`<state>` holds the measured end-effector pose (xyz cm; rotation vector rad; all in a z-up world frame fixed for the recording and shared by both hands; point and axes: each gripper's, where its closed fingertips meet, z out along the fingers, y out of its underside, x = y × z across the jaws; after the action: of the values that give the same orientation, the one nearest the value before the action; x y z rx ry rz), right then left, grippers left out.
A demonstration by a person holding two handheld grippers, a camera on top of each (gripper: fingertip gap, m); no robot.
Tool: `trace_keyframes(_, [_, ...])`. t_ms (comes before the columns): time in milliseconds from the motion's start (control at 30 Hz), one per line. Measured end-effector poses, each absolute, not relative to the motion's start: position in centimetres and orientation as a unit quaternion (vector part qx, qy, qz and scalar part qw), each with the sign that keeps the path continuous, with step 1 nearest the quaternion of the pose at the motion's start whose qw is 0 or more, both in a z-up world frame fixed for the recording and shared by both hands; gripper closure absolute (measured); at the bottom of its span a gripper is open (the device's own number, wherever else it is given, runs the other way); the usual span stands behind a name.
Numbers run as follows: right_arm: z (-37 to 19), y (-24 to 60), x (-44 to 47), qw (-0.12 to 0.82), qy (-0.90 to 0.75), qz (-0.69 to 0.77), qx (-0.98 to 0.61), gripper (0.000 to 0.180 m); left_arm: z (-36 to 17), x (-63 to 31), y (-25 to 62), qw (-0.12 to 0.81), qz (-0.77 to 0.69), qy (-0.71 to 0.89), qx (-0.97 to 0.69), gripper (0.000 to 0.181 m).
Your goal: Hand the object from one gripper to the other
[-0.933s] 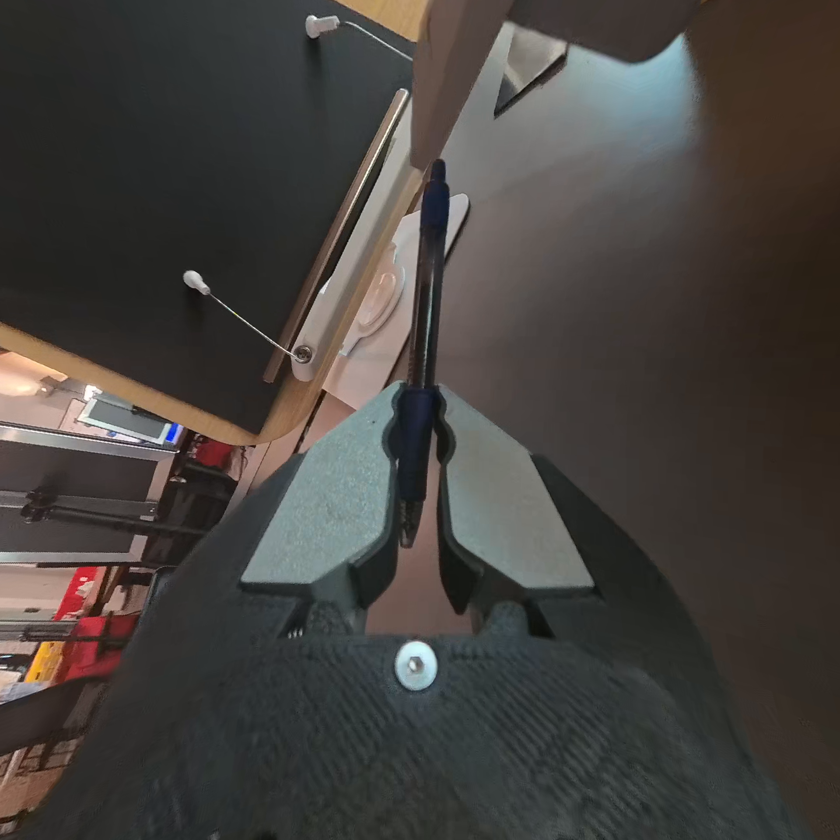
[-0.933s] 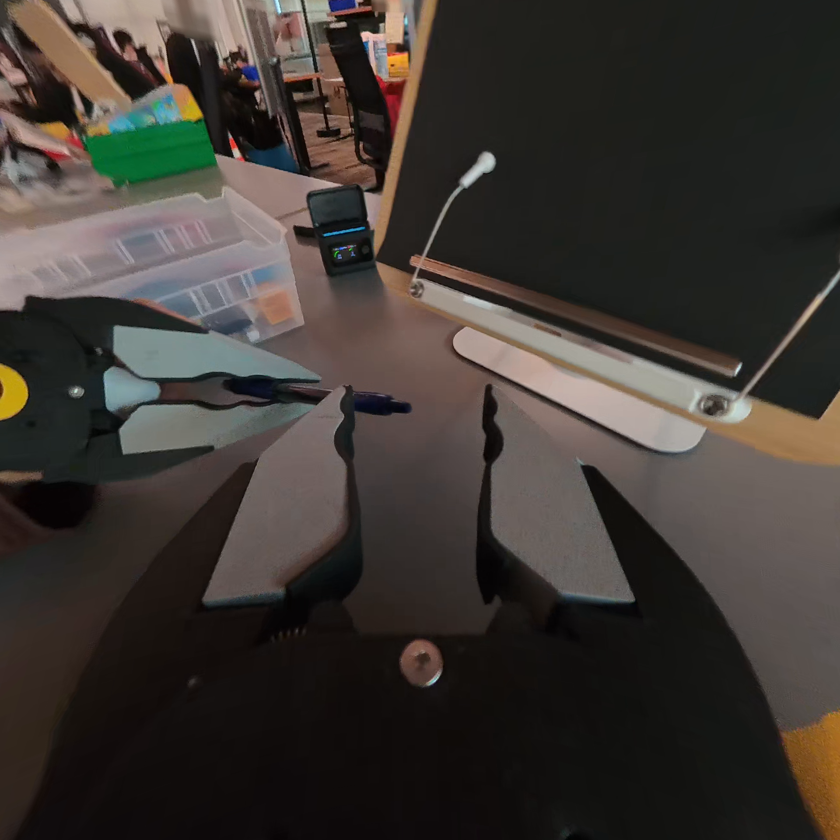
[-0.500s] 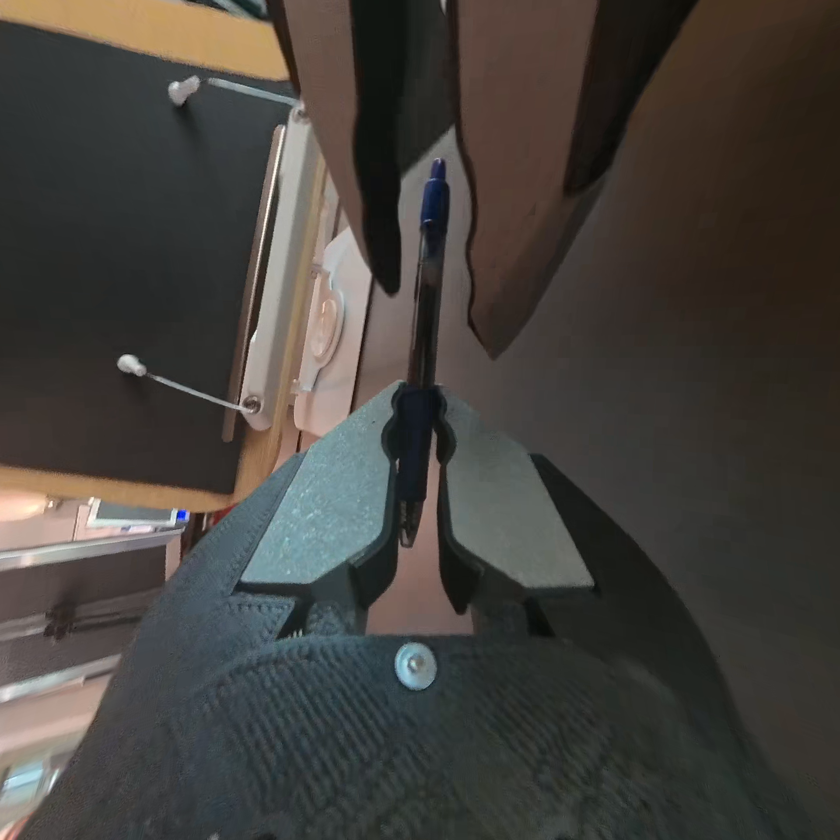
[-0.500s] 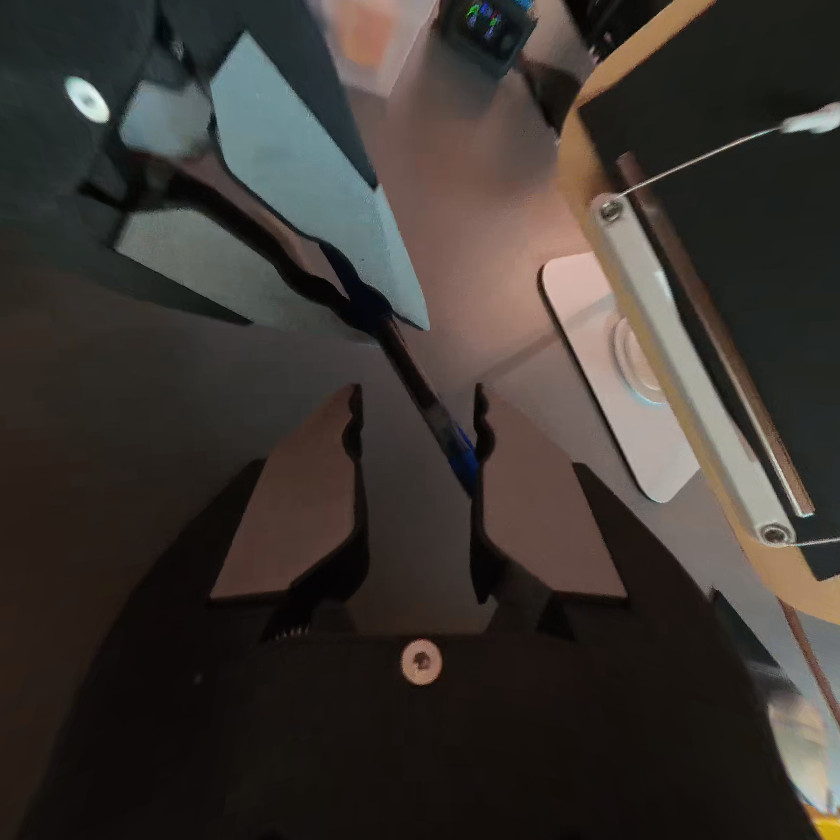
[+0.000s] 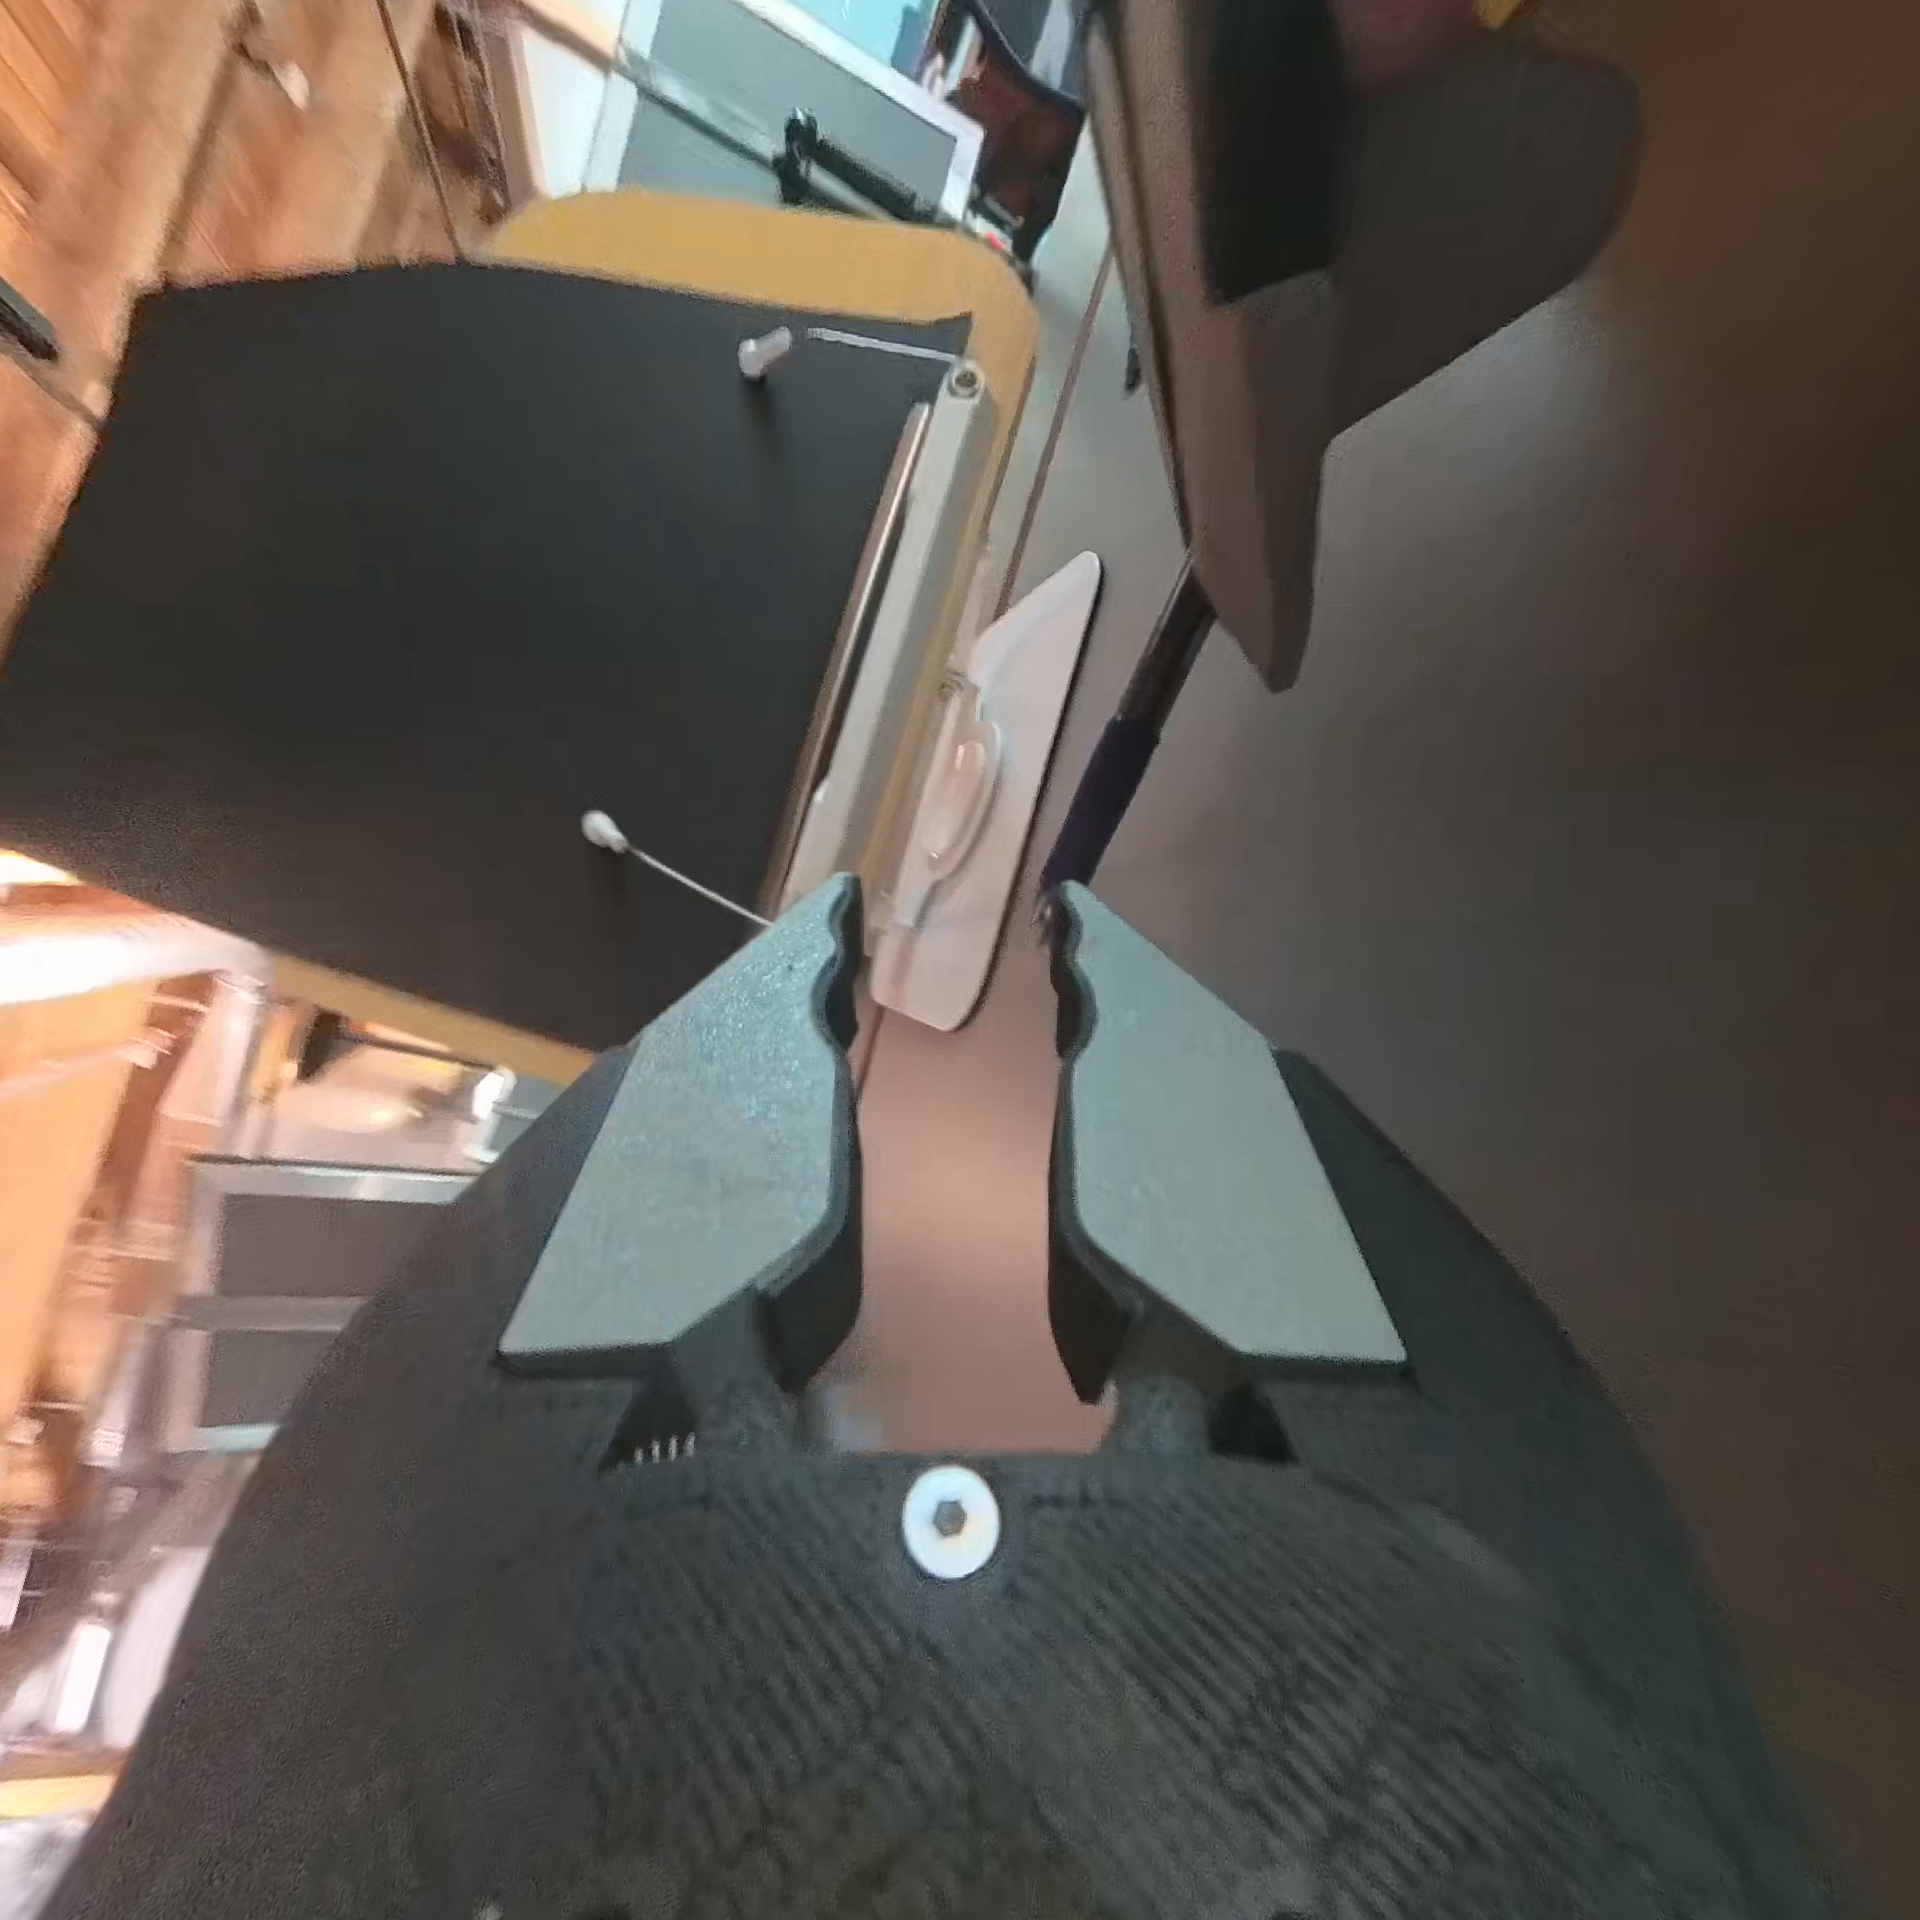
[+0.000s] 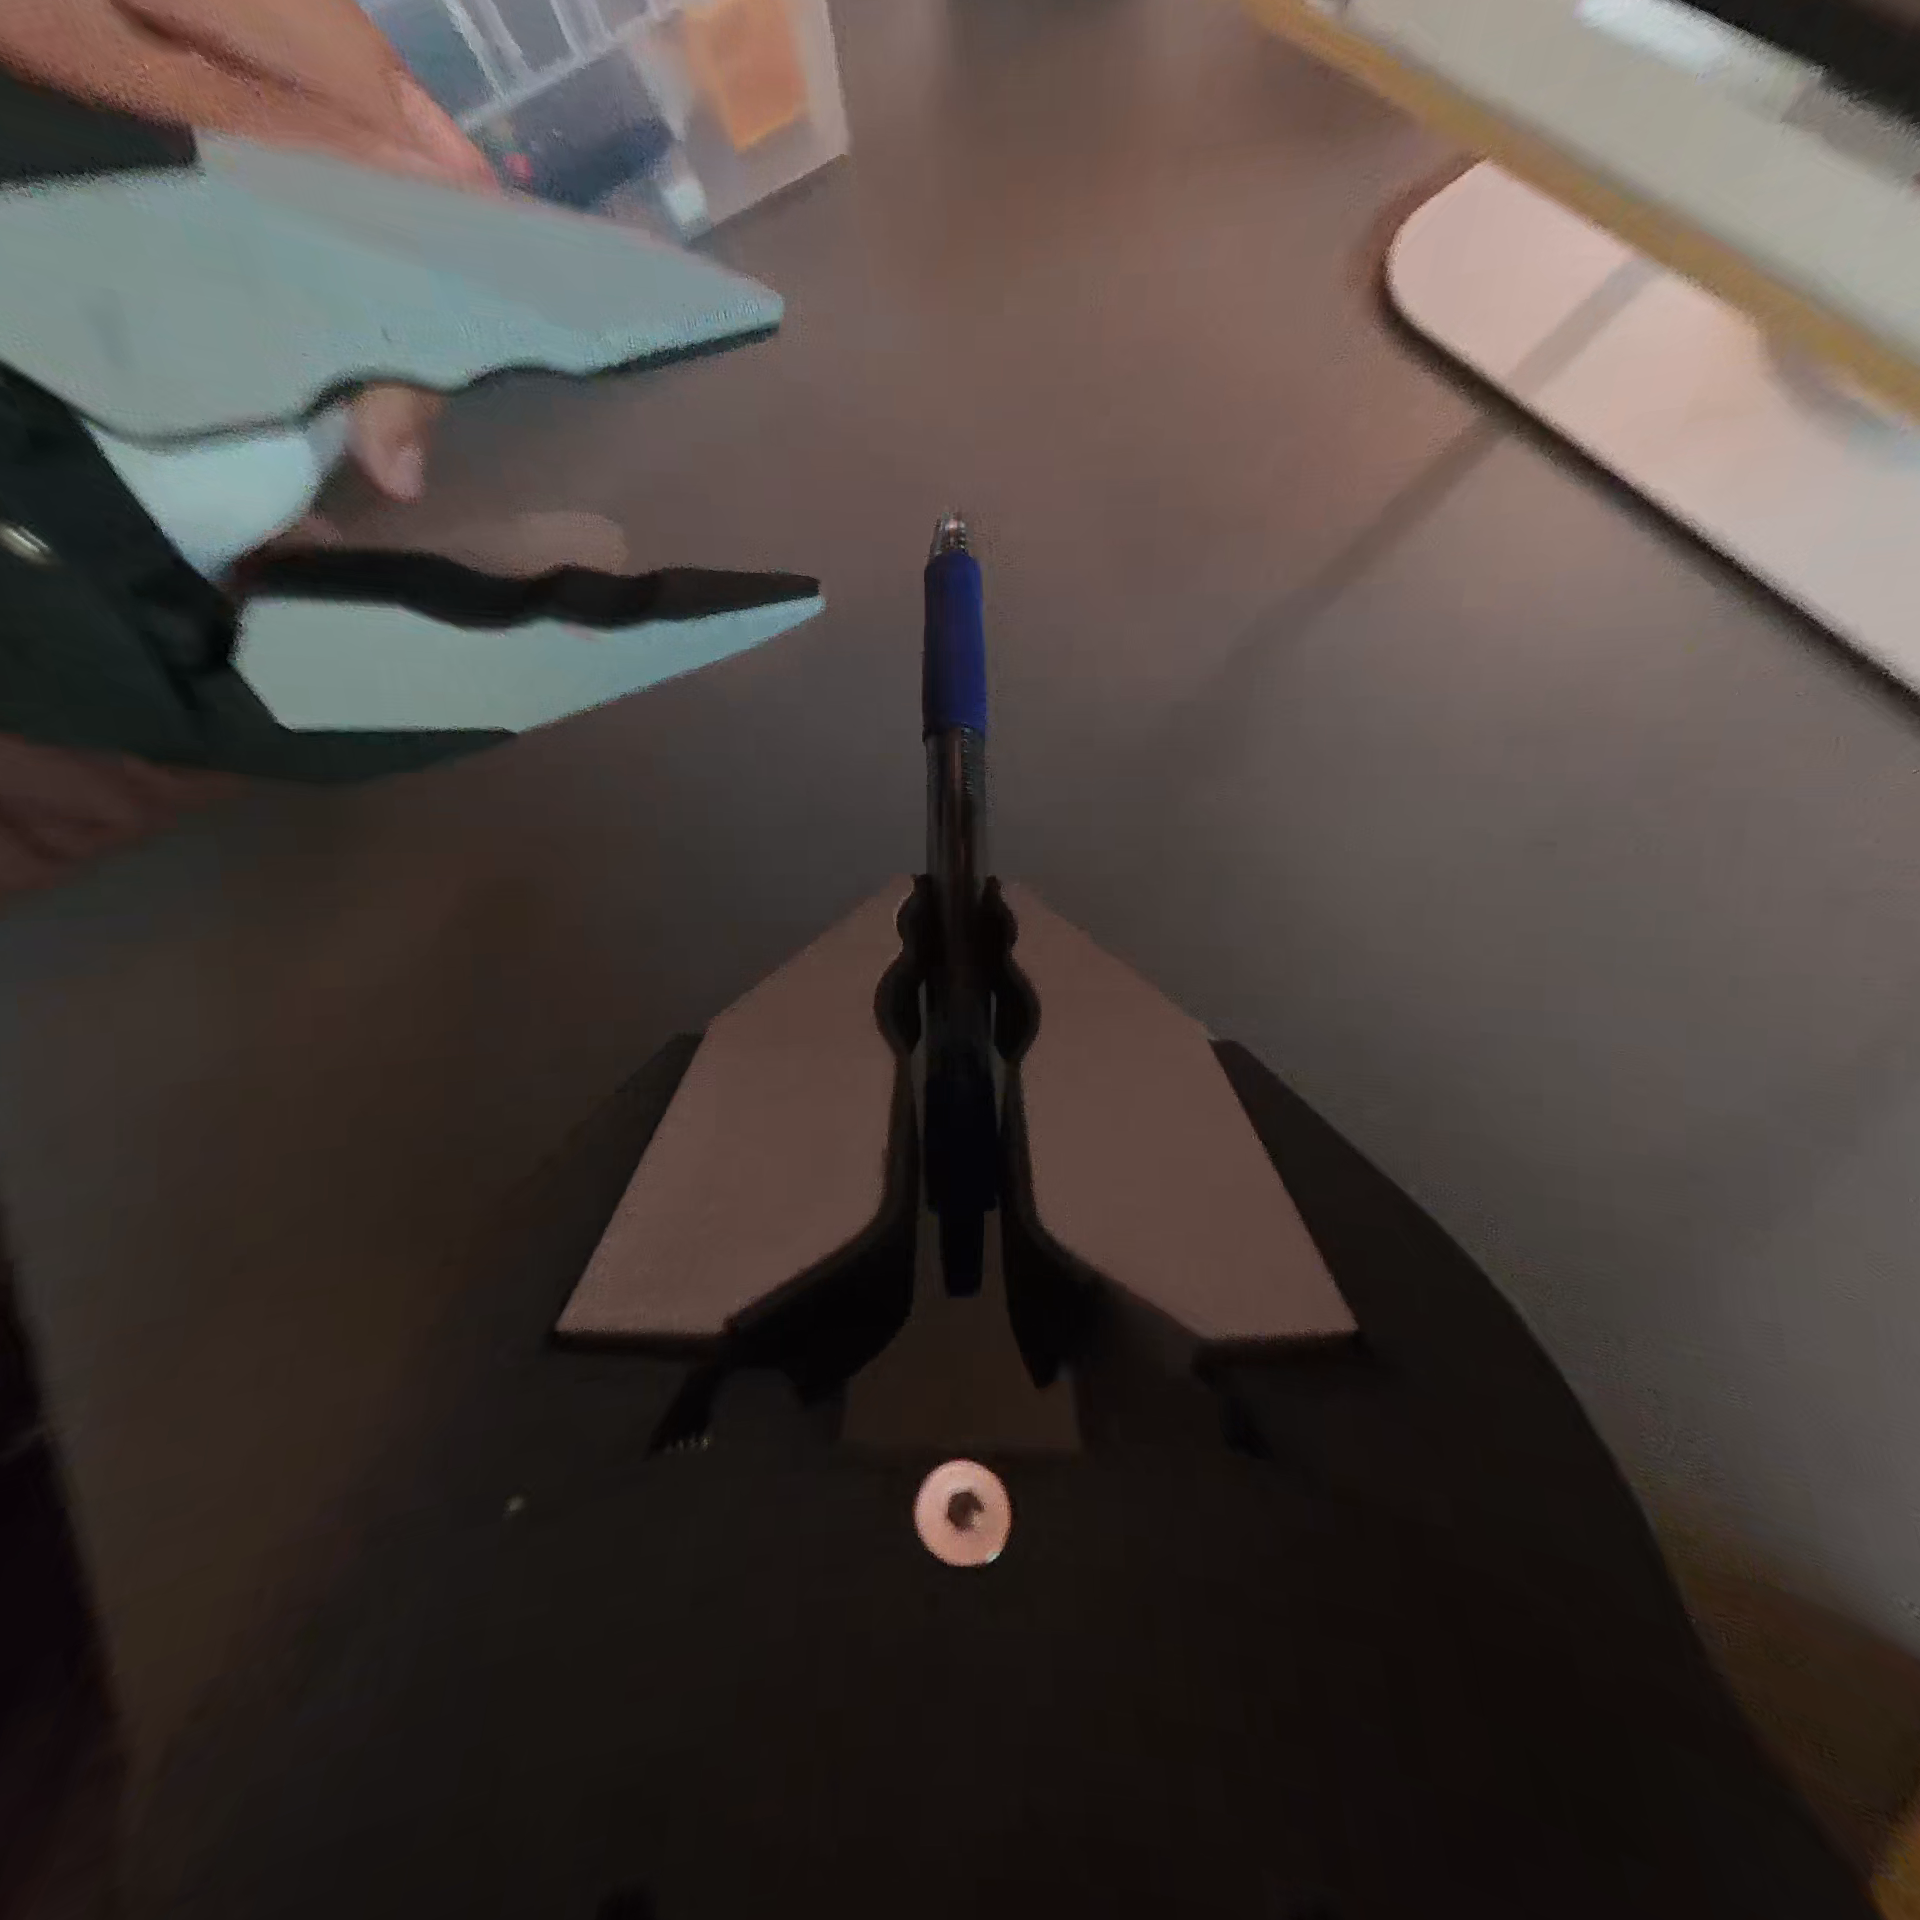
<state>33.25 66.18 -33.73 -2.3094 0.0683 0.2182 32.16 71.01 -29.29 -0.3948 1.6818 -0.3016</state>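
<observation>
Two grippers face each other above a dark surface [image 6: 1351, 831]. In the right wrist view, the right gripper [image 6: 954, 904] has its jaws closed on a pen [image 6: 954, 665], gripping it along the rear half of the barrel. The pen runs straight forward between the jaws, with its blue grip sleeve and metal tip pointing away from the camera, clear of the surface as far as the view shows. To its left in the same view, the left gripper [image 6: 800, 457] has its jaws spread wide with nothing between them; its tips lie just beside the pen's tip but apart from it. A hand [image 6: 260, 73] shows behind that gripper.

In the left wrist view, the left gripper [image 5: 956, 914] again shows a wide gap between its jaws, with only the surface [image 5: 1558, 935] seen through it. The pen [image 5: 1101, 800] hangs down from the right gripper [image 5: 1247, 582] at the top, its tip close to the end of the left gripper's right-hand finger [image 5: 1174, 1143]; contact cannot be told. A black board [image 5: 436, 623] with a wooden edge stands on a white base [image 5: 997, 790] at the left, and the scene behind it is blurred.
</observation>
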Motion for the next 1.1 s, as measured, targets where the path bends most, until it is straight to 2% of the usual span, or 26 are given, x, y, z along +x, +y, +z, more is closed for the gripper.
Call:
trace_keyframes(33, [-33.6, 66.2, 32.7, 0.402, 0.030, 0.113, -0.908, 0.173, -29.5, 32.2, 70.5, 0.645, -0.118, 0.740, -0.150, 0.147])
trace_keyframes(233, [-32.4, 66.0, 29.9, 0.403, 0.047, 0.260, -0.876, 0.173, -30.6, 32.5, 69.5, 0.645, -0.071, 0.753, -0.108, 0.150])
trace_keyframes(333, [-31.7, 66.2, 28.3, 0.406, 0.034, 0.320, -0.855, 0.173, -30.5, 32.2, 68.9, 0.650, -0.065, 0.753, -0.082, 0.171])
trace_keyframes(400, [-31.1, 66.5, 28.8, 0.428, 0.024, 0.298, -0.853, 0.173, -30.6, 32.2, 69.0, 0.636, -0.071, 0.762, -0.096, 0.173])
trace_keyframes(467, [-29.7, 66.6, 29.8, 0.470, 0.012, 0.263, -0.842, 0.168, -30.6, 32.2, 69.0, 0.606, -0.130, 0.770, -0.154, 0.173])
trace_keyframes(533, [-27.3, 66.6, 31.1, 0.533, 0.007, 0.220, -0.817, 0.147, -29.8, 32.3, 69.8, 0.592, -0.190, 0.753, -0.216, 0.172])
trace_keyframes(600, [-24.6, 66.2, 32.4, 0.597, 0.013, 0.187, -0.780, 0.138, -29.1, 32.3, 70.7, 0.571, -0.252, 0.731, -0.276, 0.173])
trace_keyframes(700, [-21.4, 65.3, 33.1, 0.669, 0.015, 0.189, -0.719, 0.131, -28.6, 32.4, 71.1, 0.508, -0.365, 0.693, -0.359, 0.173])
trace_keyframes(800, [-21.2, 65.5, 32.4, 0.672, 0.008, 0.216, -0.709, 0.131, -27.6, 32.0, 69.3, 0.433, -0.487, 0.660, -0.373, 0.173])
trace_keyframes(900, [-22.6, 66.5, 31.4, 0.652, -0.002, 0.216, -0.726, 0.124, -27.3, 31.7, 68.2, 0.393, -0.531, 0.651, -0.373, 0.173])
trace_keyframes(1000, [-23.4, 67.3, 30.0, 0.641, -0.022, 0.215, -0.737, 0.129, -27.6, 31.3, 66.4, 0.355, -0.555, 0.662, -0.357, 0.173])
trace_keyframes(1067, [-24.1, 67.7, 29.5, 0.633, -0.031, 0.197, -0.748, 0.145, -27.8, 31.1, 65.4, 0.341, -0.561, 0.670, -0.347, 0.173])
trace_keyframes(1100, [-24.5, 67.8, 29.2, 0.625, -0.041, 0.193, -0.755, 0.160, -27.8, 31.1, 65.2, 0.340, -0.561, 0.670, -0.347, 0.173])
